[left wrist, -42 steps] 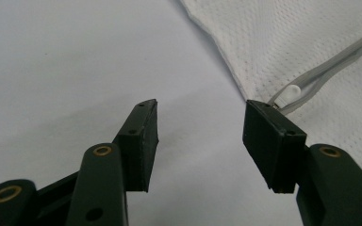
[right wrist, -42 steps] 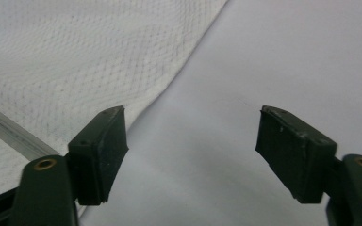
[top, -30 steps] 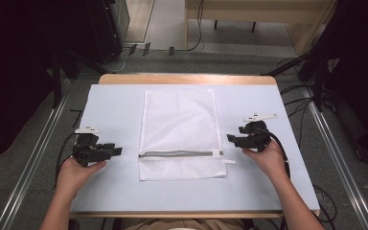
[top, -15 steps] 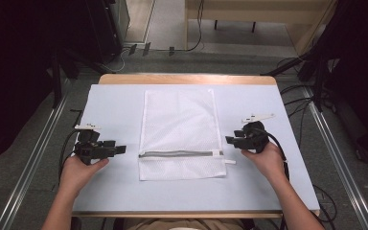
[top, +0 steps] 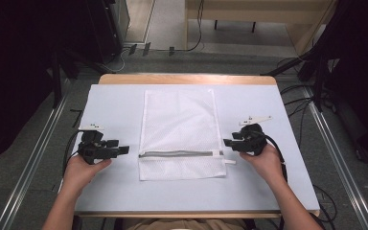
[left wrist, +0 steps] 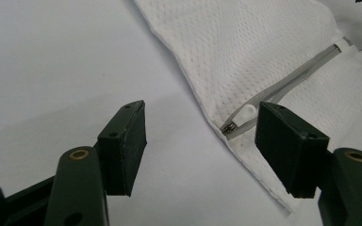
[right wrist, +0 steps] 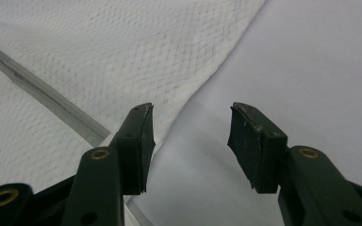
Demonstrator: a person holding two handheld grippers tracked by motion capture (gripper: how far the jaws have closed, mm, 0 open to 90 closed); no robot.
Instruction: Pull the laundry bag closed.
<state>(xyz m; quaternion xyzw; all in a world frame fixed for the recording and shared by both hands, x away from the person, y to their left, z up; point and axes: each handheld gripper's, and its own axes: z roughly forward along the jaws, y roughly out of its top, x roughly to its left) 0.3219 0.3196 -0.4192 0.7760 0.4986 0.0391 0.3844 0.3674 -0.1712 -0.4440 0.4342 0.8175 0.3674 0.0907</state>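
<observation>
A white mesh laundry bag [top: 179,129] lies flat in the middle of the table, with a grey zipper [top: 175,154] running across near its front end. My left gripper [top: 120,150] rests on the table just left of the bag, open; its jaws have widened within the last second and nothing is between them. In the left gripper view my left gripper [left wrist: 202,117] faces the bag's edge and the white zipper pull [left wrist: 245,114]. My right gripper [top: 228,142] sits at the zipper's right end, open and partly narrowed. In the right gripper view my right gripper [right wrist: 193,113] straddles the bag's edge [right wrist: 122,52] without pressing it.
The table top [top: 268,191] has a pale cover, with a wooden edge [top: 187,79] at the far side. Metal rails [top: 33,167] run along both sides on the floor. Cables [top: 302,103] lie beyond the right side.
The left jaws have spread wider and the right jaws have drawn closer together. Both hands have stayed where they were beside the bag.
</observation>
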